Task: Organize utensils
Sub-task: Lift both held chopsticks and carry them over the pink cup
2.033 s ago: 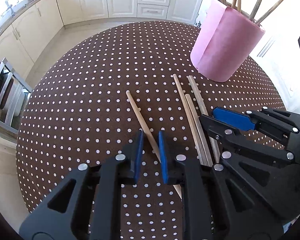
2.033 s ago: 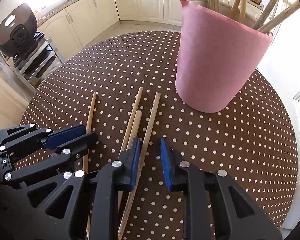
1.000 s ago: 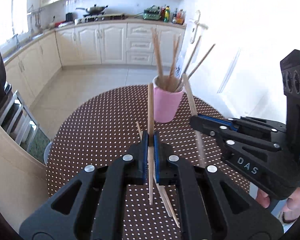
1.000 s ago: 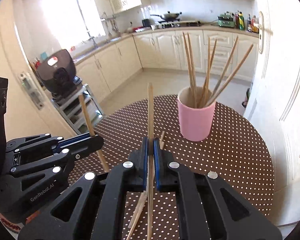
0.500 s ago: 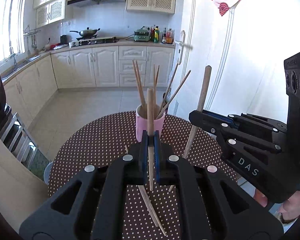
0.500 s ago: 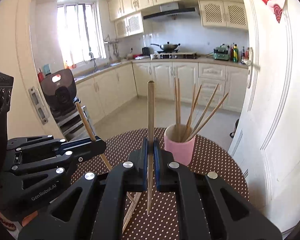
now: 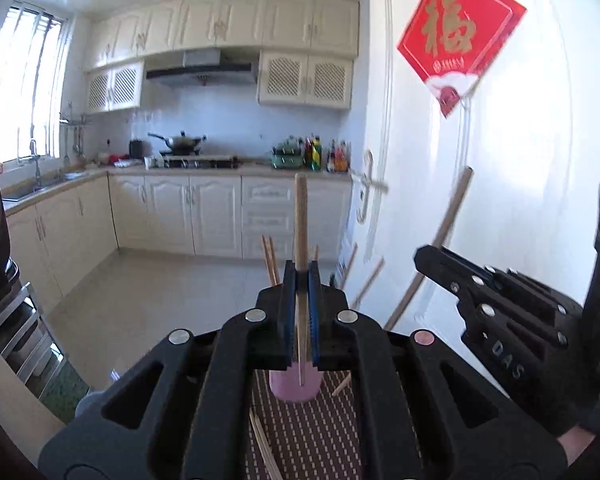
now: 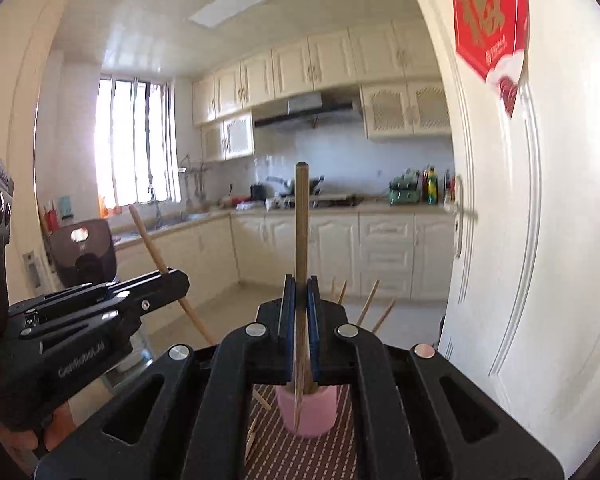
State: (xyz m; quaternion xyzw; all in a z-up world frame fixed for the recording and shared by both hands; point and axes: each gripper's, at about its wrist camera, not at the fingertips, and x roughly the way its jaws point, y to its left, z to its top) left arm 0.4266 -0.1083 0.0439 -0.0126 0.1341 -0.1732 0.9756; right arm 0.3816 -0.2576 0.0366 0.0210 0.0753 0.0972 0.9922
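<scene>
Cream kitchen beyond dotted brown table (image 7: pixel 320 432); each gripper (image 7: pixel 301 312) (image 8: pixel 299 316) clenched around one upright chopstick (image 7: pixel 301 224) (image 8: pixel 301 216).

Holding black left gripper (image 7: pixel 301 280) and black right gripper (image 8: pixel 301 284) raised side by side, blue-padded jaws clamped, pointing nearly level

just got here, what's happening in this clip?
A person is tidying chopsticks into a pink cup on the dotted table. Each handheld gripper is shut on one chopstick, held upright above the table: the left gripper on the left chopstick, the right gripper on the right chopstick. The cup already holds several sticks, and a few loose chopsticks lie on the table.
</scene>
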